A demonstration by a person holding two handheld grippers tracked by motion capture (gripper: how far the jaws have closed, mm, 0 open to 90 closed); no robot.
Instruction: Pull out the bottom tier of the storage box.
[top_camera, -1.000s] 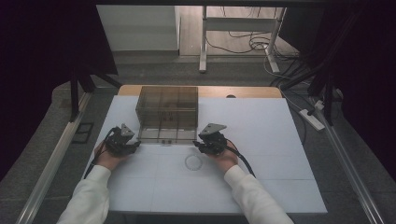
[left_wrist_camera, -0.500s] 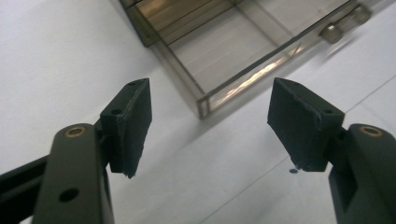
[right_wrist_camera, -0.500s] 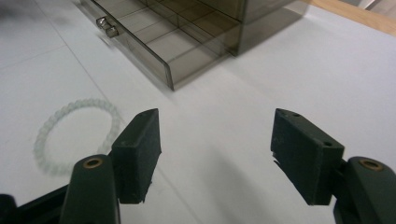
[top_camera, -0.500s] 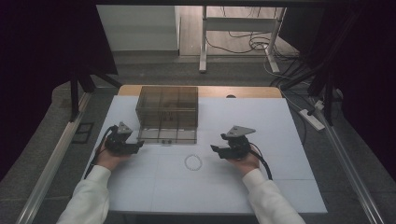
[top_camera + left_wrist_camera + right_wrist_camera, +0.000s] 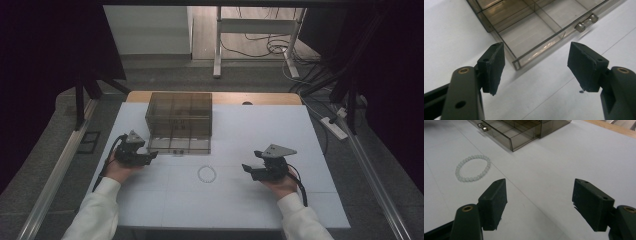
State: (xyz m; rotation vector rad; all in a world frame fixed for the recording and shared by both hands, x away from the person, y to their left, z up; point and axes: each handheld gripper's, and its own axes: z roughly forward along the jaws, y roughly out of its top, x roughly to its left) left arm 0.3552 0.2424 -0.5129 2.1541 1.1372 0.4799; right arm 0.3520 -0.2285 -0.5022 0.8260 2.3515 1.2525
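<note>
Tabletop (image 5: pixel 250 125): white surface w/ thin seam lines; wooden strip along far edge
Drawer box (image 5: pixel 180 116): smoked see-through plastic organiser, far-left of centre on tabletop, divided into compartments
Drawer (image 5: pixel 180 145): bottom one pulled out toward the person, compartments look empty; two small metal knobs (image 5: pixel 586 22) on its front
Bracelet (image 5: pixel 207 174): ring of pale clear beads, lies flat on tabletop just in front of the drawer, about mid-way btwn the two hands, touching neither gripper
Left gripper (image 5: pixel 150 156): held in left hand (image 5: pixel 120 167) near left front corner of drawer, pointing right; grey three-cornered plate on top
Left jaws: wide apart, nothing btwn them; in left gripper view they frame the drawer's front corner, which lies just ahead of the tips, not touching
Right gripper (image 5: pixel 246 169): held in right hand (image 5: pixel 282 184) at right of tabletop, well apart from the box, pointing left toward bracelet
Right jaws: wide apart, holding nothing; bare tabletop btwn the pads
Bracelet vs right jaws: in right gripper view bracelet (image 5: pixel 472 168) sits ahead and off to the left of the left-hand jaw, outside the gap; near but clear of it
Bracelet vs left jaws: off to the right of the tips in high view, apart
Sleeves: white, both forearms in from bottom edge
</note>
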